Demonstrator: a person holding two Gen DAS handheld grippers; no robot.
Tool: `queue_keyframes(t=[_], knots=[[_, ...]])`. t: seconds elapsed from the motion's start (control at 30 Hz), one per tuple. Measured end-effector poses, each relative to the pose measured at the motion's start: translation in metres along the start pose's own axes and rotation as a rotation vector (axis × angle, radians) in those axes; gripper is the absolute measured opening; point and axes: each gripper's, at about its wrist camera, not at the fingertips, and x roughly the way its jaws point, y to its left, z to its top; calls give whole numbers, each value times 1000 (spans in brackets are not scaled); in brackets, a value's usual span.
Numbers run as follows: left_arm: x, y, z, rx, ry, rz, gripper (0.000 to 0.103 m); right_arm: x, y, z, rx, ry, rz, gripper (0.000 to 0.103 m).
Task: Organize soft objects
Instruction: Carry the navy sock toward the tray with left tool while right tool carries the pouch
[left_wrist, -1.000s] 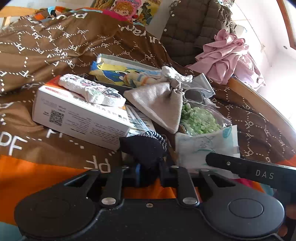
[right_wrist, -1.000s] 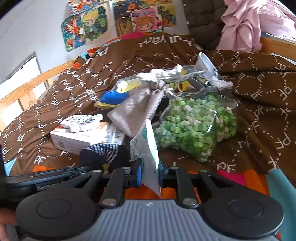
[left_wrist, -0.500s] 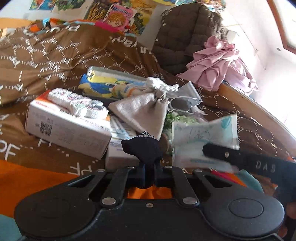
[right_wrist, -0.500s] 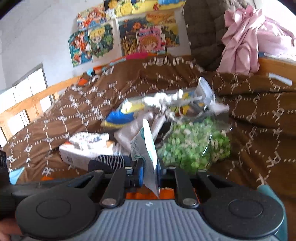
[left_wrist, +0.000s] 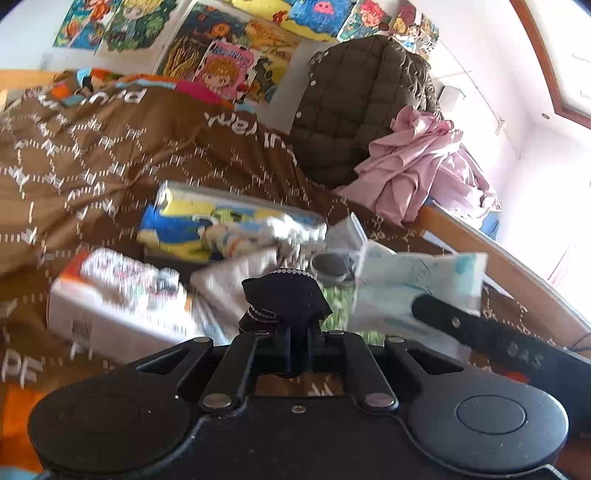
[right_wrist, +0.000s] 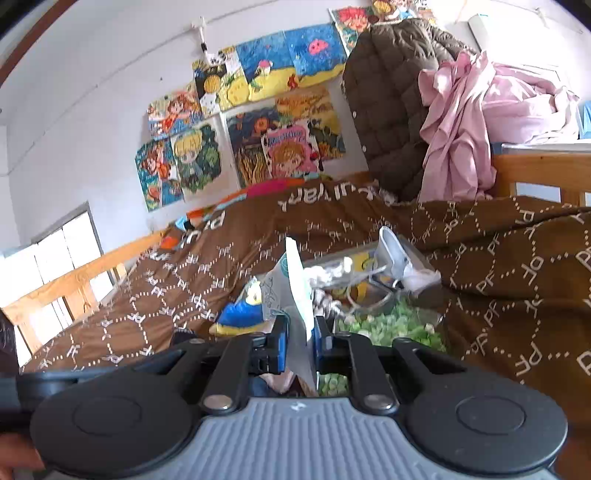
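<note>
My left gripper (left_wrist: 298, 341) is shut on a dark navy sock (left_wrist: 286, 295) with a white dotted band, held up above the bed. My right gripper (right_wrist: 299, 341) is shut on a white tissue pack (right_wrist: 295, 291) seen edge-on; the left wrist view shows the same tissue pack (left_wrist: 413, 284) flat, at the right. On the brown blanket (left_wrist: 92, 155) lie a grey pouch (left_wrist: 236, 277), a yellow-and-blue cartoon cloth (left_wrist: 192, 229), a white box (left_wrist: 110, 317) with a patterned roll on top, and a bag of green pieces (right_wrist: 391, 325).
A brown quilted jacket (left_wrist: 362, 103) and a pink garment (left_wrist: 424, 170) hang at the bed's far end. Wooden bed rails (right_wrist: 74, 280) run along both sides. Cartoon posters (right_wrist: 240, 140) cover the wall. A hand shows at the lower left of the right wrist view.
Both grippers have risen and tilted up from the bed, carrying the sock and the tissue pack. More wall and posters now show, and the pile sits lower and farther off.
</note>
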Motion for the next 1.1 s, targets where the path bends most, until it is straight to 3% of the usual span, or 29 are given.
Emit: queue_keyframes(t=[0.23, 0.5, 0.73, 0.97, 1.1], knots=[[17, 7, 47, 53, -55, 30, 7, 27, -4, 24, 22, -71, 35, 16], [66, 41, 94, 62, -64, 103, 8, 108, -6, 56, 93, -106, 145, 16], [107, 82, 104, 65, -2, 109, 8, 185, -1, 49, 115, 4, 137, 16], [136, 118, 95, 25, 50, 60, 8, 228, 7, 37, 113, 131, 99, 16], [144, 132, 93, 8, 71, 80, 8, 245, 16, 32, 78, 195, 85, 16]])
